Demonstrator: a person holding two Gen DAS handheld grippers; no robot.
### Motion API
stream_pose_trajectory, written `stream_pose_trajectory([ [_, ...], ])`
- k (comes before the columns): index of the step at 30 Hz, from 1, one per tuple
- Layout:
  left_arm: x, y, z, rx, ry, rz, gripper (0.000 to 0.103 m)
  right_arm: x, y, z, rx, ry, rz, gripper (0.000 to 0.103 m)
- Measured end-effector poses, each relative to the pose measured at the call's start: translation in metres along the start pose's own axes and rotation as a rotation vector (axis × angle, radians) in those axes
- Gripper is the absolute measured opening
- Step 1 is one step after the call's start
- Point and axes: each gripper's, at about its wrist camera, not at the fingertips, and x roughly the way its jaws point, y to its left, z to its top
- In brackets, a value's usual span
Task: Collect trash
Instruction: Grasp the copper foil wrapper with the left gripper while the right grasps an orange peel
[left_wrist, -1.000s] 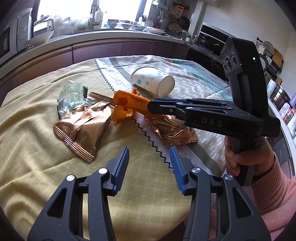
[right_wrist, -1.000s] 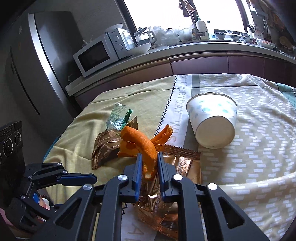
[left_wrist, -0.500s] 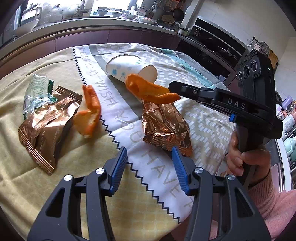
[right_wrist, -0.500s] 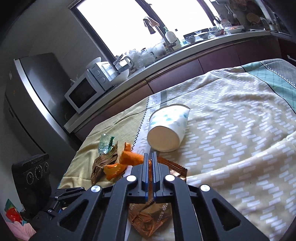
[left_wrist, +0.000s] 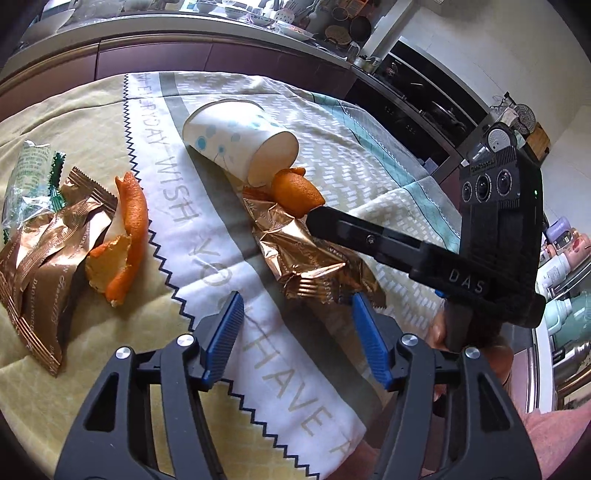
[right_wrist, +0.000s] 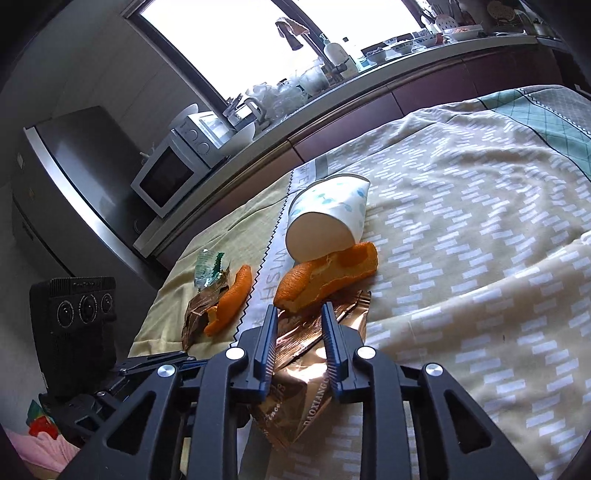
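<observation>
Your right tool (right_wrist: 298, 316) stands with its blue pads parted and nothing between them, just behind the larger orange peel (right_wrist: 327, 275), which lies at the mouth of the tipped paper cup (right_wrist: 330, 225) and on the far edge of a crumpled copper wrapper (right_wrist: 314, 373); whether peel and cup touch cannot be told. Your left tool (left_wrist: 297, 334) is spread wide and carries nothing, low over the white lettered band of the tablecloth (left_wrist: 221, 229). From the left wrist, the same peel (left_wrist: 295, 192) sits at the cup's (left_wrist: 236, 142) rim with the right tool's (left_wrist: 314, 218) tips just beside it, above the copper wrapper (left_wrist: 306, 251). Second orange peel (left_wrist: 123, 240), long and curled, lies well to the left on the yellow cloth, against a second copper wrapper (left_wrist: 44, 266). A clear-and-green wrapper (left_wrist: 27, 181) lies just beyond that one. Behind the table: a counter (right_wrist: 369, 74) with microwave (right_wrist: 173, 173) and dishes under the window.
</observation>
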Motion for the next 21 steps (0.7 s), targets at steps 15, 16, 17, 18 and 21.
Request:
stream_pose_trajectory([
  [15,0.007,0.008,0.001,-0.076,0.005,-0.038,0.035,0.011,0.016,-0.015,-0.018,0.037,0.035,0.022],
  [16,0.005,0.011,0.0,-0.086,0.002,-0.043,0.033,0.011,0.017,-0.016,-0.022,0.036,0.034,0.022],
  [17,0.003,0.012,-0.001,-0.083,-0.004,-0.04,0.02,0.009,0.018,-0.015,-0.026,0.029,0.021,0.022],
  [18,-0.001,0.014,-0.003,-0.079,-0.006,-0.037,0.016,0.008,0.019,-0.015,-0.03,0.017,0.01,0.022],
  [21,-0.006,0.019,-0.006,-0.089,-0.001,-0.05,0.002,0.007,0.016,-0.011,-0.007,0.005,0.032,0.022],
])
